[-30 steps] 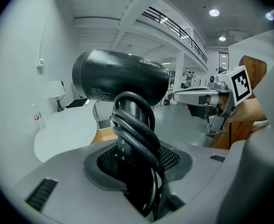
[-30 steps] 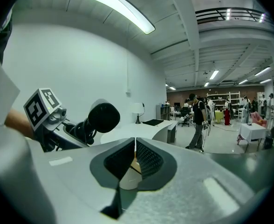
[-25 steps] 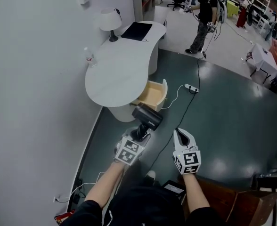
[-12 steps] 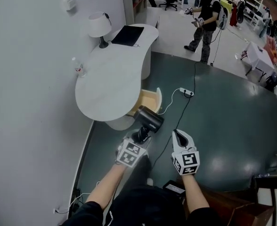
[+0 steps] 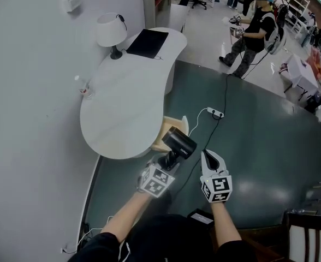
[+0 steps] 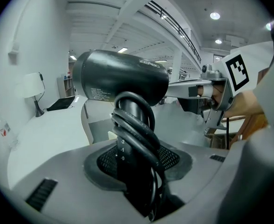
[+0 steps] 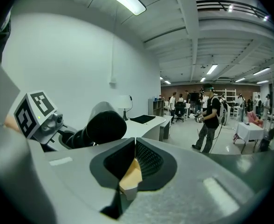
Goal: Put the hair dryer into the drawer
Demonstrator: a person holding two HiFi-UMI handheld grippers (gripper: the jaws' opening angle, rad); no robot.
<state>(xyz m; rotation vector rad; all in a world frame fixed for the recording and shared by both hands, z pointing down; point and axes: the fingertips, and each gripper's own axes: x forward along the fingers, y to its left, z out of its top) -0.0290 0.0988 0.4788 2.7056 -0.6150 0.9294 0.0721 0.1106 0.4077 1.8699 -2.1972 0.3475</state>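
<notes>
Left tool [image 5: 167, 161] clenched on the cord-wrapped handle of the hair dryer [image 5: 179, 142]; right tool [image 5: 209, 158] just beside it, jaws closed together on nothing. White curved tabletop [image 5: 125, 100] ahead, with the open wooden drawer [image 5: 170, 129] under its near edge. Hair dryer held in the air, near the drawer.

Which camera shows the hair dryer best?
The left gripper view: the hair dryer fills it, close up, with its cord wound round the handle. The head view shows it small from above; the right gripper view catches only one round end.
</notes>
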